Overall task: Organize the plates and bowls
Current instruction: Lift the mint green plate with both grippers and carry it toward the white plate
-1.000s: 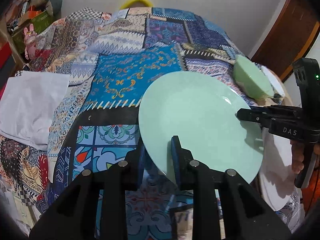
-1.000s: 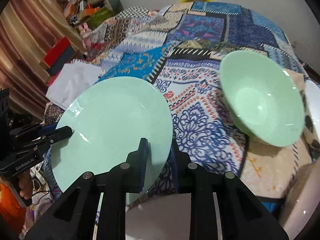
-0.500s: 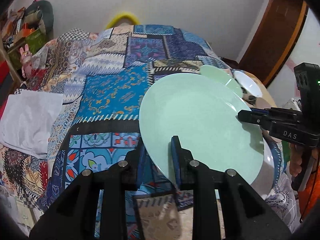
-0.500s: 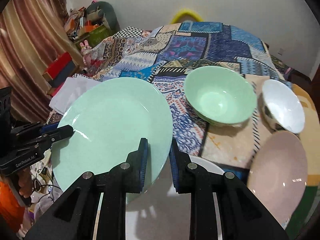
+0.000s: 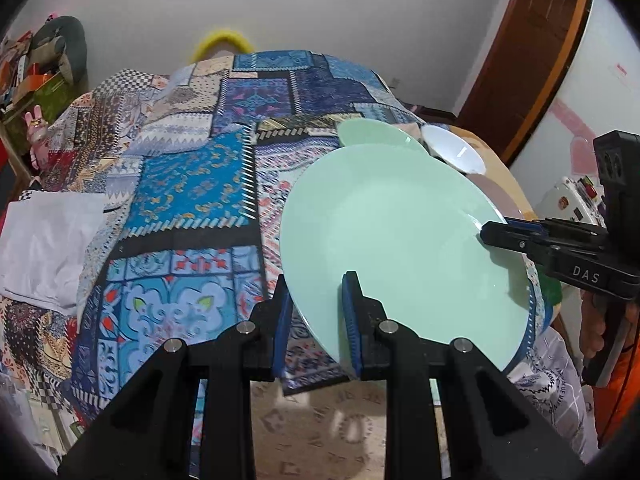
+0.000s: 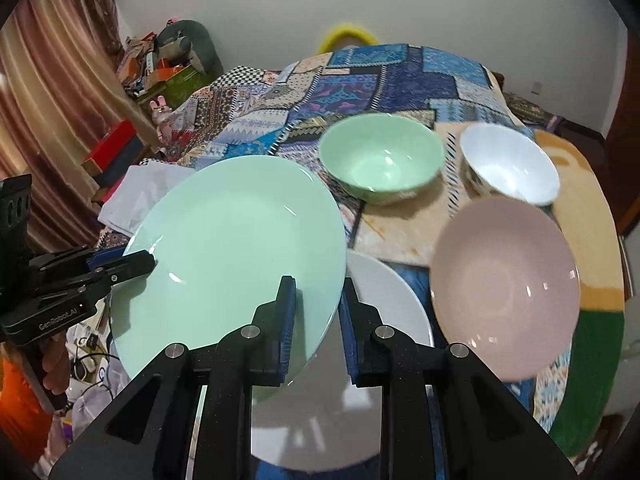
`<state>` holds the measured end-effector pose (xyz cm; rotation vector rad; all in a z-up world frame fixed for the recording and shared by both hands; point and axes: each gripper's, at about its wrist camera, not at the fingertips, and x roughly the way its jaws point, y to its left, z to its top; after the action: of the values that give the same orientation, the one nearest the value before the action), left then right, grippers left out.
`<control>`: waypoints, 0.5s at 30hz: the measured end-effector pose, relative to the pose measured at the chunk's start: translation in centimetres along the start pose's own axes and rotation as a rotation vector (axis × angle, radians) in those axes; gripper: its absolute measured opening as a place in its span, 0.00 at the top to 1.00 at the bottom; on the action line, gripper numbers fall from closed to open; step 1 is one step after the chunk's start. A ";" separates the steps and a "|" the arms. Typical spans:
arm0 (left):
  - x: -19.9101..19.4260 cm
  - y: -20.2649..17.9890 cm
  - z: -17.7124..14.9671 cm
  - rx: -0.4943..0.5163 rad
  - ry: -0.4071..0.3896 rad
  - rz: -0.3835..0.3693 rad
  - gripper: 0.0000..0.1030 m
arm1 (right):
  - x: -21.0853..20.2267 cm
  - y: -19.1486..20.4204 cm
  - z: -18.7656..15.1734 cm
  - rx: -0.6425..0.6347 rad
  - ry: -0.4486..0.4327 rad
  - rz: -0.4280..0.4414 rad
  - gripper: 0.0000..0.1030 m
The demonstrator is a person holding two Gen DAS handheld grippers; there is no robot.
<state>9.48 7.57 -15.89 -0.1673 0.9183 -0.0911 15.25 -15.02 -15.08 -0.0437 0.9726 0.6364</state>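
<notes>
While both grippers clamp opposite edges of the green plate, it hangs tilted in the air above the patchwork cover, clear of the surface. The left gripper has its blue pads pressed on the plate's near-left rim; in the right wrist view the same gripper enters from the left and bites that edge. The right gripper is closed on the plate's near-right rim, and in the left wrist view it reaches in from the right, marked "DAS". A hand holds its grip.

Beneath the plate's right edge lies a white plate, flat on the cover. To its right sits a pink plate. Farther back stand a green bowl and, to its right, a white bowl, both upright and just beside each other. The green bowl's rim touches neither plate.

A white cloth lies at the left edge of the bed. A yellow ring shows beyond the far end, against the wall.
</notes>
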 end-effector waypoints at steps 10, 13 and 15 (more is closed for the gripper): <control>2.2 -2.4 -1.6 0.024 0.057 -0.033 0.78 | -0.2 -2.1 -3.4 0.080 0.030 0.008 0.81; 3.1 -2.8 -2.0 0.024 0.075 -0.036 0.78 | 0.0 -2.5 -4.1 0.096 0.041 0.010 0.81; 3.7 -2.9 -2.4 0.023 0.089 -0.038 0.78 | 0.2 -2.8 -4.4 0.106 0.050 0.011 0.81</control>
<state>9.80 3.93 -19.65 -0.1604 1.0024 -0.1448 13.47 -18.62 -18.48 0.0398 1.0542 0.5955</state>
